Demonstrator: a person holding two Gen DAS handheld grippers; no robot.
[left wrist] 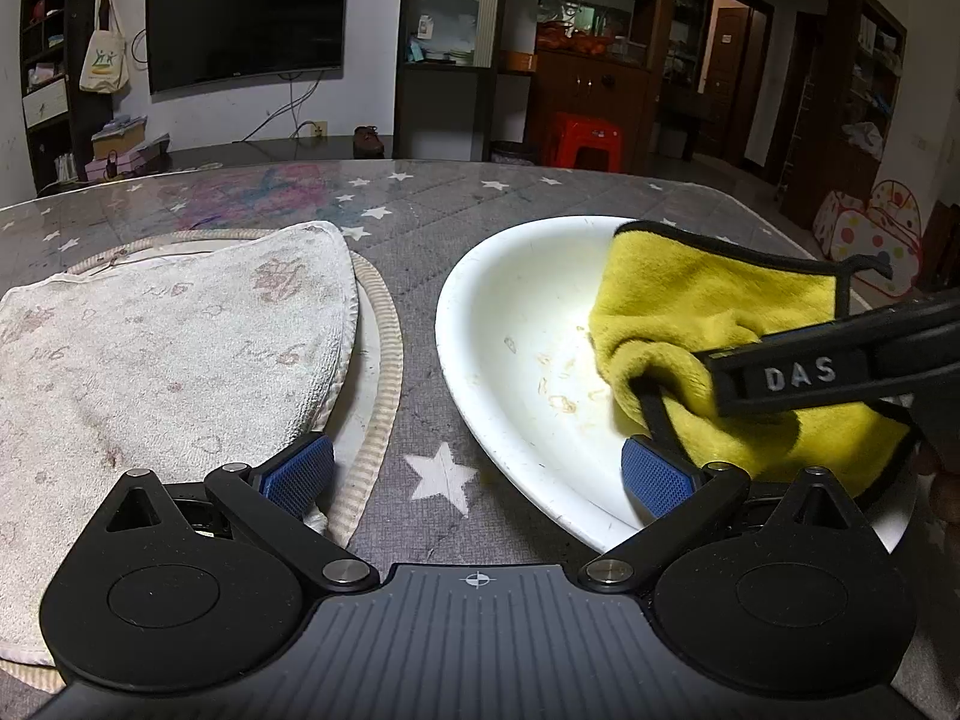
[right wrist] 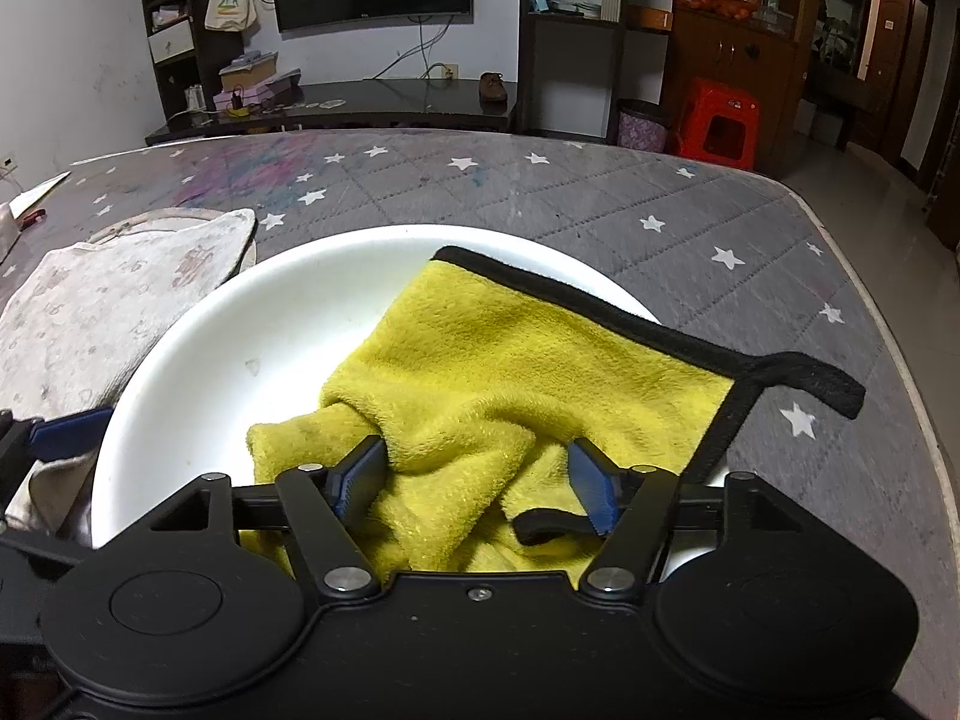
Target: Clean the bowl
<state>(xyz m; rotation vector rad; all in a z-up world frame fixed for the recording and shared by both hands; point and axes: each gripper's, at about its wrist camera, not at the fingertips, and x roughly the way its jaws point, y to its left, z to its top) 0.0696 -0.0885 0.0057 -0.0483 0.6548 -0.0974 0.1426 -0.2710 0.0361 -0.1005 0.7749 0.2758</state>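
A white bowl [left wrist: 510,312] sits on the grey star-patterned table, with brownish smears [left wrist: 558,399] on its inner wall. A yellow cloth [left wrist: 690,300] with black edging lies in the bowl's right half and hangs over the far rim. My right gripper [right wrist: 474,486] is shut on a bunched fold of the yellow cloth [right wrist: 510,348] inside the bowl [right wrist: 240,324]. One of its fingers [left wrist: 798,375] shows in the left wrist view, pressing the cloth. My left gripper [left wrist: 477,474] is open and straddles the bowl's near-left rim, one pad inside the bowl.
A stained white towel [left wrist: 150,372] lies over a striped-rim plate [left wrist: 384,372] left of the bowl, also visible as the towel [right wrist: 108,300] in the right wrist view. The table's right edge [right wrist: 900,372] is close. A red stool [right wrist: 717,120] stands beyond.
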